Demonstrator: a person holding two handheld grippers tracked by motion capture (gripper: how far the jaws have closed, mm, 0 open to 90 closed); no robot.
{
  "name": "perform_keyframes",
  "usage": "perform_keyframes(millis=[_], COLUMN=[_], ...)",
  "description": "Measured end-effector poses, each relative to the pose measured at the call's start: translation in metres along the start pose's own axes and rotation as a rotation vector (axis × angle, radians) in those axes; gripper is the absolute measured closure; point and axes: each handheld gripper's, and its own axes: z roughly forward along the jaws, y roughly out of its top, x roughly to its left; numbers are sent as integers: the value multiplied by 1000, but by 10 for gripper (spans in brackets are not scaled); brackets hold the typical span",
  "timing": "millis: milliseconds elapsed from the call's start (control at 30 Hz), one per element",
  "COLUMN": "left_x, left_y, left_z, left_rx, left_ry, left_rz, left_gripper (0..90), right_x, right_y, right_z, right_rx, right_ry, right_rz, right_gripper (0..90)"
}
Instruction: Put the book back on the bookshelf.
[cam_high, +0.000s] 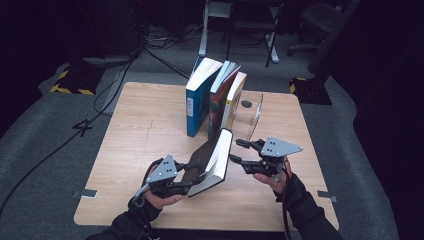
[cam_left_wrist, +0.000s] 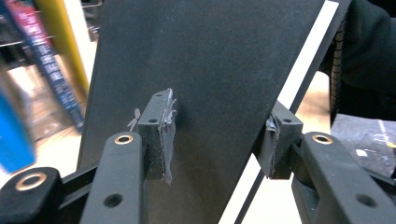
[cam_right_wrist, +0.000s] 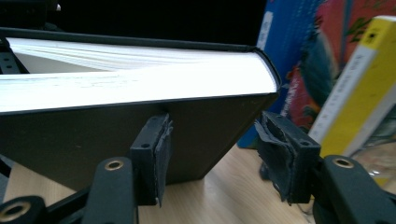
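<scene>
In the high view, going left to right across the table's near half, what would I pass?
Left gripper → black book held tilted → right gripper. Farther back, left to right: blue book, red-and-teal book, yellow book, clear bookend.

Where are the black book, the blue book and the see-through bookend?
black book (cam_high: 214, 159), high view, on its white page edge.
blue book (cam_high: 195, 107), high view, on its blue spine.
see-through bookend (cam_high: 254, 114), high view, on its upright clear plate.

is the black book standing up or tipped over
Tipped. The black book leans steeply to the left, its bottom edge near the table, the left claw around its lower end. Its covers are shut.
</scene>
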Motion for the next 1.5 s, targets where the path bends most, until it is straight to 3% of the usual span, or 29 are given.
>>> perform_keyframes(millis=[133,300,467,700,800,1033,1167,1333,1400,1500], left_x=[3,7,15,15,14,4,-3,-18,-23,-26], left_y=[7,10,10,12,10,7,2,-6,-7,-9], left_z=[18,31,36,38,36,30,28,38,44,50], left_rx=[3,0,-16,-6,-1,28,69,127,135,131], left_ry=[-48,-67,-78,-67,-55,-13,7,46,81,141], left_rz=[9,6,-1,17,15,42,54,69,67,60], left_gripper=[533,534,536,538,537,547,428,270,207,199], right_x=[-6,-10,-12,-11,-6,-1,1,5,8,10], right_y=[3,5,3,-5,-8,-11,-10,-10,-11,-12], right_z=[-12,-19,-18,-14,-12,-10,-11,-8,-7,-4], right_rx=[-5,-2,-1,5,34,21,17,20,24,24], right_ry=[-24,-67,-49,-42,-46,-36,-32,-17,-16,-12], right_rz=[1,2,7,25,-8,-2,-7,-17,-21,-14], right_gripper=[457,478,449,428,393,384,380,376,374,362])
